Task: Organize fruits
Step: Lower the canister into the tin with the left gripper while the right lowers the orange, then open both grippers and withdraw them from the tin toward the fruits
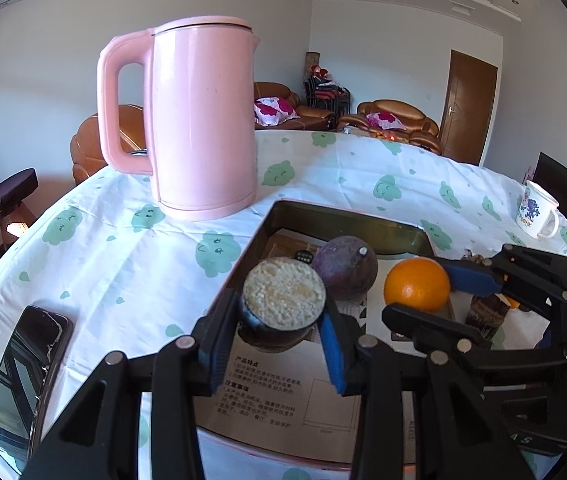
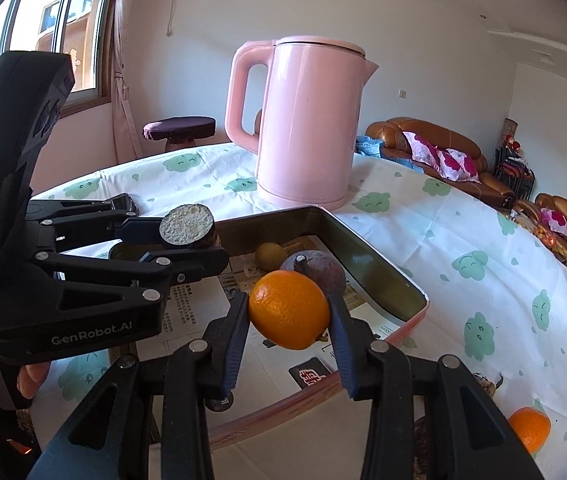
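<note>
Fruits: the task's things were a cut purple fruit half (image 1: 283,294), an orange (image 2: 289,310), a whole purple fruit (image 1: 345,268) and a small brown fruit (image 2: 270,256); a second orange (image 2: 529,428) lay on the tablecloth (image 1: 123,264) outside the tray, towards the table's near right edge.
Left gripper (image 1: 279,320): closed on the cut purple fruit half, pale cut face up, held above the tray's left wall; whether it touched the tray floor could not be told.
Right gripper (image 2: 289,320): closed on the orange, pads pressing its two sides, held above the tray's middle.
Tray (image 2: 367,248): metal, paper-lined, near the table's front edge; the whole purple fruit and small brown fruit sat together towards its far corner.
Step in hand, as judged: setting both held fruits down in the tray.
Doing it well: each fruit was best lowered until it rested on the paper before the fingers spread; the orange would roll, so a spot beside the whole purple fruit suited it; the half would sit steadiest on a flat face; the two grippers were close, so placing in turn seemed safer.
Hazard: the pink kettle (image 1: 199,120) stood just beyond the tray's far wall; a phone (image 1: 27,372) lay near the table's left edge.
</note>
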`<state>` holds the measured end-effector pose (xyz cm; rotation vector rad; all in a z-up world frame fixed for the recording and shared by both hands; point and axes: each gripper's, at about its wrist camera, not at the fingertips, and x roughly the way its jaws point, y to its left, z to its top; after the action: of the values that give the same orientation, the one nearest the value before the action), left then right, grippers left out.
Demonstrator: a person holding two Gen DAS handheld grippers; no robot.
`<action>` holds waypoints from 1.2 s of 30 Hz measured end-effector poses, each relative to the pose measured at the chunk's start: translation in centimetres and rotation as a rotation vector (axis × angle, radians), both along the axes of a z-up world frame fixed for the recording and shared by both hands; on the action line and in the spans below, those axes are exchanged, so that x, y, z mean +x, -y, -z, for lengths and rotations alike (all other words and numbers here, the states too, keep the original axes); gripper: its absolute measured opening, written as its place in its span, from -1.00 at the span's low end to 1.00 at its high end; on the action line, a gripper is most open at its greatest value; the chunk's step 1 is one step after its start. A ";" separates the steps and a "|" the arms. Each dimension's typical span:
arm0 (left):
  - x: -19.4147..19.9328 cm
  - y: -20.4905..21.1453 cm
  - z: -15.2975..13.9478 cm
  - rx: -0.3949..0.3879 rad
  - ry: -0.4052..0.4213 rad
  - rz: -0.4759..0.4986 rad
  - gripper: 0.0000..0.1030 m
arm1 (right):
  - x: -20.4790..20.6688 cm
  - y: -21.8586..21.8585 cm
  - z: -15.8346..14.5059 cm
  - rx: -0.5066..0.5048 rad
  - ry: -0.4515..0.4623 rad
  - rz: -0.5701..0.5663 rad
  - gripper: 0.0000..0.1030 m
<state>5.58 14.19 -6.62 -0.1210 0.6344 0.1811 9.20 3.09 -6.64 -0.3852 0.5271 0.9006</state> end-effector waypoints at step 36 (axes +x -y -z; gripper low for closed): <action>2.8 15.3 -0.6 0.093 -0.005 0.305 0.36 | 2.5 20.2 -0.9 0.066 -0.029 0.463 0.30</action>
<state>8.34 -1.13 -5.99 0.0668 0.6407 -0.0834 11.68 -17.10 -5.77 -0.1771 0.5810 0.4755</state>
